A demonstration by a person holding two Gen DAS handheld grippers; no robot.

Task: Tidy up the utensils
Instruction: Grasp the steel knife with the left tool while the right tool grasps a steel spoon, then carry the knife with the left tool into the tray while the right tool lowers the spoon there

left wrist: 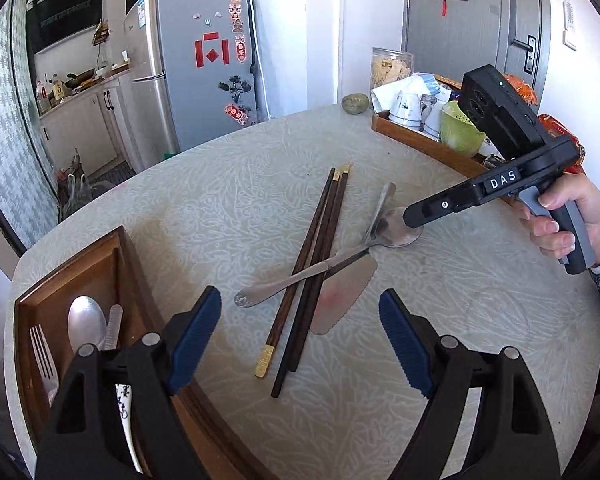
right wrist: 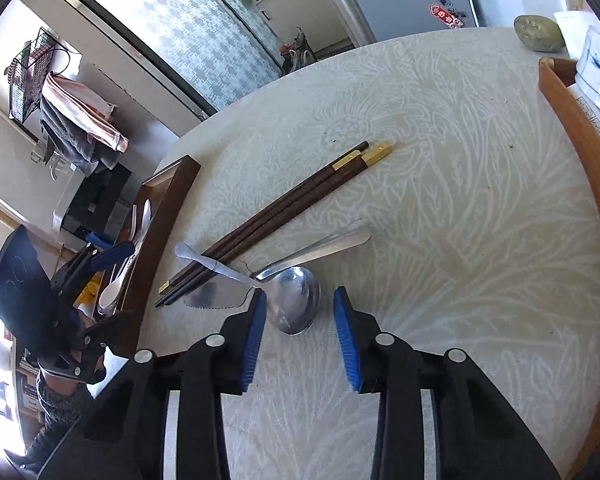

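While your right tongs hang low over the counter, their blue pads sit on either side of the big spoon's bowl, narrowed but not pressing on it, so nothing is gripped yet. Your left tongs are spread wide and empty, hovering above the near ends of the chopsticks. Look at the pile in the middle of the counter: the dark chopsticks lie in a bundle, a table knife lies crossed over them, a flat serrated server pokes out beneath, and a second metal handle rests against the spoon. I'd call all of this stiff, light and slick. Polished steel on a smooth cloth will likely skate if you pinch the rounded bowl, so take the spoon at the neck or along the handle, where the pads can bite flat. Expect the crossed pieces to drag one another when one lifts. Your wooden tray waits at the counter's left edge, already holding a fork and a spoon.
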